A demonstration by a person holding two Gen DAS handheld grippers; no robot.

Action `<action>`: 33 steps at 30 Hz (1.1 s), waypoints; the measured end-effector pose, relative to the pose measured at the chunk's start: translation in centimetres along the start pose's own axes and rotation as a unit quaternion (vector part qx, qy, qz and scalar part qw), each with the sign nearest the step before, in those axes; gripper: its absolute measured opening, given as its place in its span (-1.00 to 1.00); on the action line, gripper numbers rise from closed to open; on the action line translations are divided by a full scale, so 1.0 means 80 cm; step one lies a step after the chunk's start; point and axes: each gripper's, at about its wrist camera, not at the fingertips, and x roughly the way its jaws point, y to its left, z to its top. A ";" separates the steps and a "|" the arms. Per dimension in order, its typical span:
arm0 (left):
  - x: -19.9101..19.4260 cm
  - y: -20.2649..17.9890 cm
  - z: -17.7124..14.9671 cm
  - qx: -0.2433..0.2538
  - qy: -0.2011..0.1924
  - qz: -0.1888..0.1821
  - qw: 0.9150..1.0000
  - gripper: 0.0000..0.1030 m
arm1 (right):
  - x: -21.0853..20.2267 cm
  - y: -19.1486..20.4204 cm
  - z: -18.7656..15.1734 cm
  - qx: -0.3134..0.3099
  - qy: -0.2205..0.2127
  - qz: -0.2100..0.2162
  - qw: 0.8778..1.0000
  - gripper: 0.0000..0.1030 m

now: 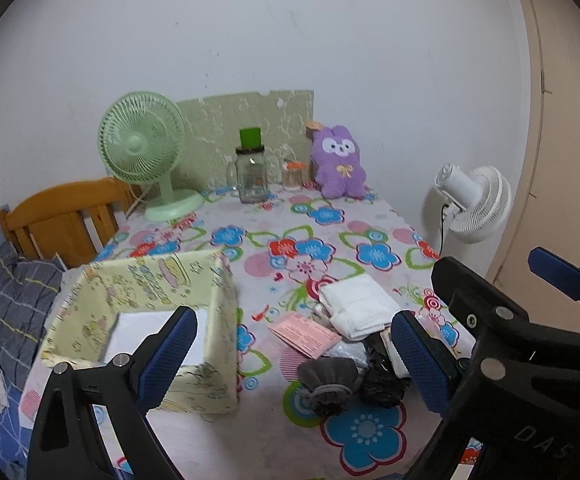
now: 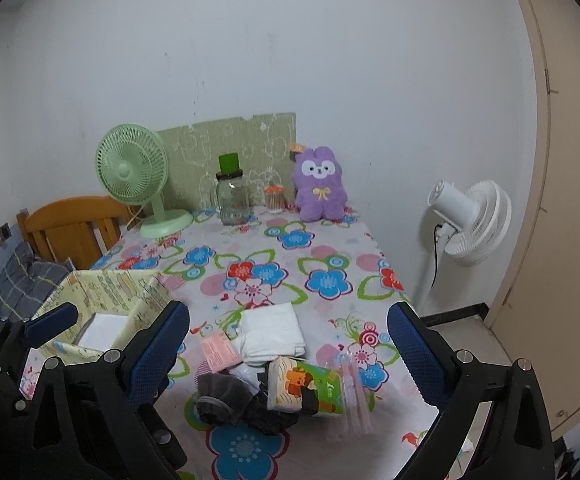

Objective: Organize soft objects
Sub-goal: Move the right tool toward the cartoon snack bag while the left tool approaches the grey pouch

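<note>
A heap of soft items lies on the flowered tablecloth (image 1: 330, 216): a folded white cloth (image 1: 358, 304) (image 2: 274, 332), a pink packet (image 1: 306, 336), a grey pouch (image 1: 330, 380) (image 2: 222, 396), a black bag (image 1: 382, 376) and a green-and-orange tissue pack (image 2: 310, 386). Left of the heap stands a yellow fabric box (image 1: 142, 280) (image 2: 110, 284) with something white inside. A purple plush (image 1: 340, 164) (image 2: 320, 186) leans against the far wall. My left gripper (image 1: 296, 356) hovers open over the box and heap. My right gripper (image 2: 290, 354) is open above the heap, holding nothing.
At the back stand a green desk fan (image 1: 142, 152), a glass jar with a green lid (image 1: 252, 176) and a small jar (image 1: 292, 176). A white standing fan (image 2: 466, 220) is right of the table. A wooden headboard (image 1: 66, 220) and bedding are at the left.
</note>
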 end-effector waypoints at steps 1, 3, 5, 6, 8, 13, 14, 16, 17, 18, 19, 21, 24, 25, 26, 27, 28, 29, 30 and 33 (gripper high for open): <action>0.004 -0.001 -0.001 -0.001 0.004 -0.002 1.000 0.90 | 0.005 -0.002 -0.002 0.002 0.004 0.001 1.000 0.93; 0.013 -0.005 -0.004 -0.003 0.013 -0.006 1.000 0.89 | 0.013 -0.006 -0.005 0.006 0.012 0.002 1.000 0.92; 0.019 -0.006 -0.006 -0.005 0.018 -0.007 1.000 0.88 | 0.022 -0.009 -0.008 0.009 0.019 0.004 1.000 0.91; 0.023 -0.007 -0.008 -0.005 0.023 -0.009 1.000 0.88 | 0.026 -0.010 -0.010 0.009 0.023 0.005 1.000 0.90; 0.030 -0.009 -0.011 -0.006 0.029 -0.009 1.000 0.88 | 0.032 -0.012 -0.014 0.010 0.029 0.007 0.999 0.89; 0.048 -0.013 -0.020 -0.006 0.043 -0.012 0.999 0.86 | 0.053 -0.019 -0.027 0.015 0.049 0.010 0.999 0.88; 0.051 -0.014 -0.022 -0.004 0.044 -0.013 0.999 0.86 | 0.057 -0.020 -0.029 0.017 0.053 0.011 0.998 0.88; 0.057 -0.017 -0.026 0.001 0.048 -0.017 0.999 0.86 | 0.064 -0.021 -0.035 0.019 0.062 0.012 0.998 0.87; 0.061 -0.018 -0.028 0.002 0.053 -0.018 0.998 0.86 | 0.068 -0.021 -0.038 0.019 0.067 0.012 0.997 0.86; 0.065 -0.019 -0.030 0.003 0.058 -0.020 0.998 0.85 | 0.071 -0.022 -0.041 0.019 0.071 0.011 0.997 0.86; 0.069 -0.020 -0.033 0.003 0.063 -0.022 0.998 0.85 | 0.074 -0.022 -0.044 0.019 0.074 0.011 0.997 0.86; 0.074 -0.020 -0.037 0.002 0.069 -0.024 0.997 0.85 | 0.081 -0.025 -0.049 0.022 0.082 0.011 0.996 0.85; 0.083 -0.022 -0.043 0.002 0.078 -0.026 0.997 0.85 | 0.090 -0.027 -0.056 0.025 0.093 0.011 0.995 0.85; 0.085 -0.022 -0.045 0.002 0.081 -0.026 0.996 0.85 | 0.092 -0.027 -0.058 0.025 0.096 0.011 0.995 0.85; 0.087 -0.023 -0.048 0.002 0.085 -0.028 0.996 0.85 | 0.094 -0.027 -0.061 0.026 0.100 0.011 0.995 0.85; 0.089 -0.023 -0.050 0.003 0.087 -0.028 0.996 0.85 | 0.097 -0.028 -0.063 0.027 0.104 0.013 0.994 0.85; 0.091 -0.025 -0.053 0.003 0.089 -0.030 0.996 0.85 | 0.100 -0.028 -0.066 0.028 0.108 0.014 0.994 0.85; 0.092 -0.025 -0.054 0.004 0.089 -0.031 0.996 0.85 | 0.102 -0.028 -0.069 0.028 0.112 0.013 0.993 0.85; 0.094 -0.027 -0.057 0.006 0.090 -0.030 0.995 0.85 | 0.105 -0.028 -0.072 0.026 0.115 0.014 0.993 0.85; 0.103 -0.027 -0.064 0.003 0.098 -0.027 0.995 0.85 | 0.113 -0.029 -0.079 0.026 0.125 0.012 0.992 0.84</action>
